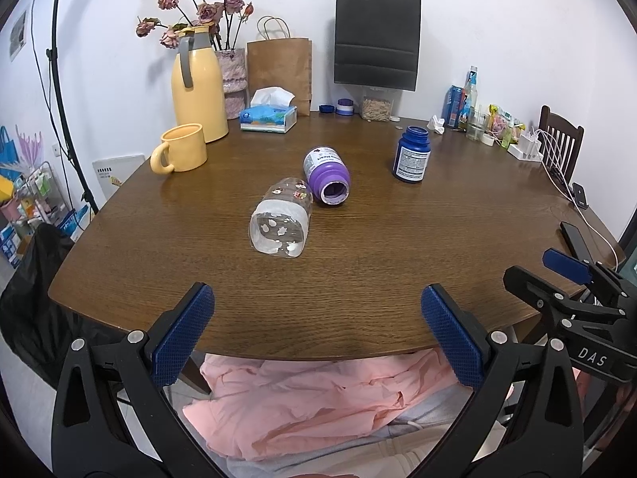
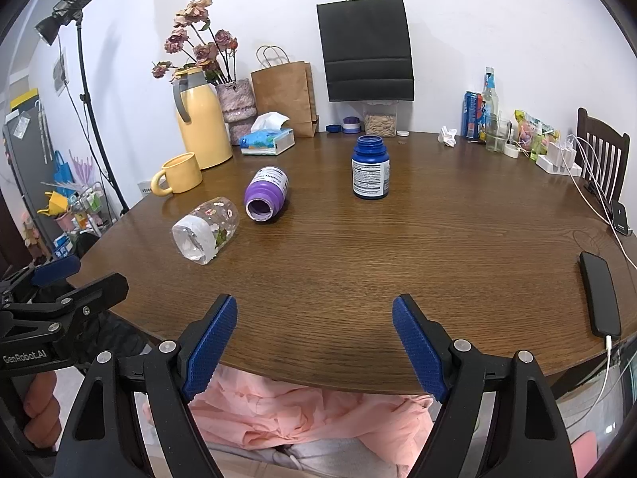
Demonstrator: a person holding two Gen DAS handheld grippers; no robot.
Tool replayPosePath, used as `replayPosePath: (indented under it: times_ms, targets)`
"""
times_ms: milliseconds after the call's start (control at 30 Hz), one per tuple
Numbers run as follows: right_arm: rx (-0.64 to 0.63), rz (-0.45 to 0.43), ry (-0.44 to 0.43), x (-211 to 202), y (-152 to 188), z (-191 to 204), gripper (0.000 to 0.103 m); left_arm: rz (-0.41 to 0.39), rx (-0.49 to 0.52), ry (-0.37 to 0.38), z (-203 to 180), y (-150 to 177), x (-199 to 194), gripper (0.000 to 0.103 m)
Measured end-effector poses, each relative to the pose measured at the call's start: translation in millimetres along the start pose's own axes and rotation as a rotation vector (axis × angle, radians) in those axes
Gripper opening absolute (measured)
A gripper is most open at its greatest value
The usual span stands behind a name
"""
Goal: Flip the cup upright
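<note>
A clear glass cup (image 1: 282, 220) with flower stickers lies on its side on the brown table (image 1: 358, 279), its thick base toward me; it also shows in the right wrist view (image 2: 207, 231). My left gripper (image 1: 317, 330) is open and empty at the table's near edge, well short of the cup. My right gripper (image 2: 314, 344) is open and empty at the near edge, to the right of the cup. The right gripper also shows at the right of the left wrist view (image 1: 573, 279).
A purple bottle (image 1: 327, 177) lies on its side just behind the cup. A blue bottle (image 1: 412, 155) stands upright to the right. A yellow mug (image 1: 181, 148), yellow jug (image 1: 198, 87), tissue box (image 1: 268, 116) and bags stand at the back. A phone (image 2: 600, 292) lies at right.
</note>
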State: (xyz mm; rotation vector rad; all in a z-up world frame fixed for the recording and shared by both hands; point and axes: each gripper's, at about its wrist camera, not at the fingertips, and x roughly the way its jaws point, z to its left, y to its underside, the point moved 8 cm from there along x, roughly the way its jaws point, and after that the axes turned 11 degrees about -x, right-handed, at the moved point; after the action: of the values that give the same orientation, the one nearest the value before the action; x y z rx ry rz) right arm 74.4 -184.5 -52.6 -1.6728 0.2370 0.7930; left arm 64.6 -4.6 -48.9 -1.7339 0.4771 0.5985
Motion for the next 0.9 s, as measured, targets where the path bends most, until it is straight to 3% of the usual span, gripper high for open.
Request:
replayPosePath:
  times_ms: [667, 900]
  targets:
    - [0.016, 0.019, -0.019, 10.6, 5.3, 2.0, 0.085, 0.041, -0.005, -0.005, 4.6, 5.7, 10.6, 0.103]
    - [0.017, 0.039, -0.057, 29.7, 10.1, 8.3, 0.085, 0.078, -0.043, -0.022, 19.9, 5.9, 30.5, 0.103]
